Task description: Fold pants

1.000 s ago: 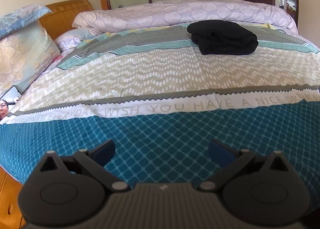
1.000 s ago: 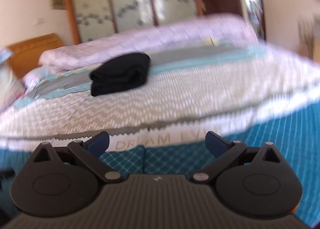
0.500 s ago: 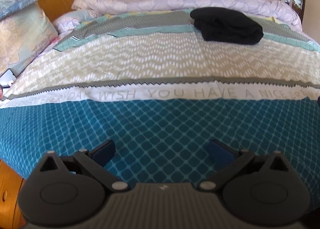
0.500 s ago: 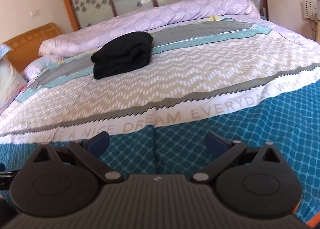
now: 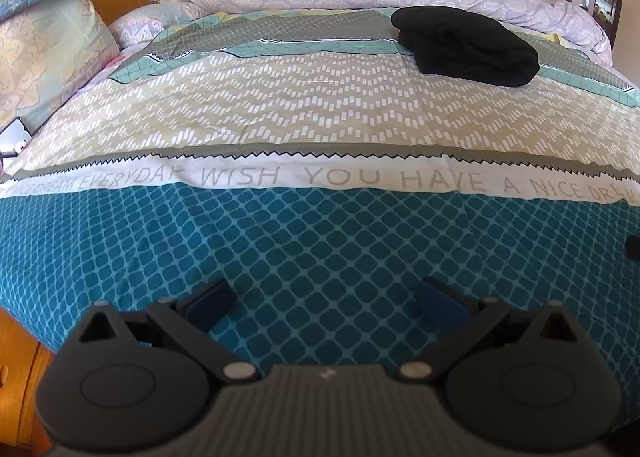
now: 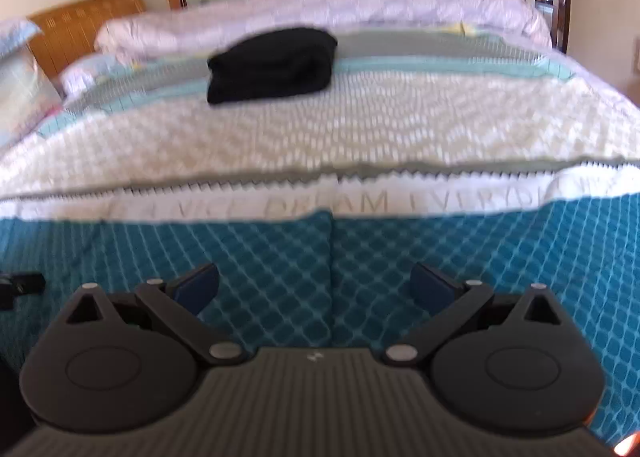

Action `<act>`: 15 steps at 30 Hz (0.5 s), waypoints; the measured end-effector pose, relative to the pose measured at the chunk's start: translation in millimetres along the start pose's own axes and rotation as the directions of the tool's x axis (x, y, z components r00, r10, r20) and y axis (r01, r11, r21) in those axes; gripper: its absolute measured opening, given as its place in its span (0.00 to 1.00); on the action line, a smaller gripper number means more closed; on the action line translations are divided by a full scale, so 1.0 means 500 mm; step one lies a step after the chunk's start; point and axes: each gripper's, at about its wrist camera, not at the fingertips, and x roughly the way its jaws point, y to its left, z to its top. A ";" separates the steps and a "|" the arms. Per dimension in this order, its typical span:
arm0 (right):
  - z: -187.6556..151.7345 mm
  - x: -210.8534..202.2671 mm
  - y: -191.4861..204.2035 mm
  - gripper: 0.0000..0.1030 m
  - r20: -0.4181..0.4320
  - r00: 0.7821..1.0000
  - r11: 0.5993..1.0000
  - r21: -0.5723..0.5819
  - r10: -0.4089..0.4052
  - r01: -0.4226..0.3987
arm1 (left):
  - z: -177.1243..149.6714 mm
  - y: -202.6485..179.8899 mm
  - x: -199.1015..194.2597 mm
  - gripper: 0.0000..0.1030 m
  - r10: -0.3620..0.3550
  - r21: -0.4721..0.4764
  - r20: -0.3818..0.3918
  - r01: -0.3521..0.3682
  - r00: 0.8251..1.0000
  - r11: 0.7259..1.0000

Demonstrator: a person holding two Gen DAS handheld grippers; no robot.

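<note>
Black pants [image 5: 466, 45] lie bundled near the bed's [image 5: 320, 249] far edge; left gripper [image 5: 326, 303] and right gripper [image 6: 314, 287], both wide and empty, should reach across and seize separate edges.

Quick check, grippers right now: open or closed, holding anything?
Left gripper: open, holding nothing, over the bedspread.
Right gripper: open, holding nothing; the pants lie far off on the bed.
</note>
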 end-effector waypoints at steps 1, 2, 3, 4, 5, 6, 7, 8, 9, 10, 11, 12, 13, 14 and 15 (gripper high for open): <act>-0.001 0.000 0.002 1.00 -0.001 1.000 1.000 -0.007 -0.003 0.003 | 0.001 0.000 0.000 1.00 0.000 0.000 -0.001 0.000 1.000 1.000; -0.002 0.000 0.003 1.00 -0.004 1.000 1.000 -0.012 -0.001 0.001 | 0.001 -0.001 0.000 1.00 0.003 0.002 0.000 -0.003 1.000 1.000; -0.003 0.001 0.004 1.00 -0.007 1.000 1.000 -0.019 -0.004 0.004 | 0.001 -0.003 0.000 1.00 0.006 0.004 -0.001 -0.006 1.000 1.000; -0.005 0.002 0.007 1.00 -0.010 1.000 1.000 -0.027 -0.009 0.008 | 0.001 -0.004 -0.001 1.00 0.009 0.005 -0.003 -0.009 1.000 1.000; -0.005 0.002 0.008 1.00 -0.012 1.000 0.999 -0.033 -0.009 0.009 | 0.001 -0.005 -0.001 1.00 0.011 0.003 -0.006 -0.011 1.000 1.000; -0.003 0.002 0.009 1.00 -0.022 1.000 0.999 -0.032 -0.003 0.002 | 0.001 -0.005 -0.002 1.00 0.011 0.000 -0.009 -0.011 1.000 1.000; 0.001 0.005 0.012 1.00 -0.039 0.999 1.000 -0.029 0.000 -0.001 | 0.001 -0.005 -0.003 1.00 0.010 -0.003 -0.012 -0.010 1.000 1.000; 0.006 0.008 0.017 1.00 -0.063 0.998 0.999 -0.040 -0.006 0.003 | 0.002 -0.005 -0.003 1.00 0.010 -0.006 -0.019 -0.010 1.000 1.000; 0.009 0.010 0.023 1.00 -0.082 0.997 0.998 -0.066 -0.008 0.003 | 0.002 -0.005 -0.005 1.00 0.009 -0.009 -0.027 -0.009 1.000 1.000; 0.009 0.010 0.025 1.00 -0.085 0.996 0.996 -0.083 0.006 -0.013 | 0.003 -0.004 -0.005 1.00 0.008 -0.014 -0.032 -0.008 0.999 1.000; 0.008 0.009 0.024 1.00 -0.085 0.996 0.997 -0.078 0.017 -0.023 | 0.002 -0.005 -0.006 1.00 0.010 -0.016 -0.035 -0.011 0.999 1.000; 0.009 0.008 0.024 1.00 -0.089 0.996 0.997 -0.073 0.024 -0.031 | 0.002 -0.008 -0.007 1.00 0.016 -0.015 -0.036 -0.017 0.999 1.000; 0.012 0.007 0.023 1.00 -0.095 0.995 0.997 -0.068 0.035 -0.042 | 0.002 -0.010 -0.009 1.00 0.022 -0.016 -0.040 -0.023 0.999 1.000; 0.013 0.006 0.021 1.00 -0.096 0.994 0.997 -0.058 0.049 -0.055 | 0.004 -0.010 -0.010 1.00 0.025 -0.020 -0.048 -0.026 0.999 0.999; 0.015 0.003 0.017 1.00 -0.095 0.994 0.997 -0.043 0.063 -0.067 | 0.007 -0.011 -0.011 1.00 0.025 -0.023 -0.064 -0.026 0.998 0.999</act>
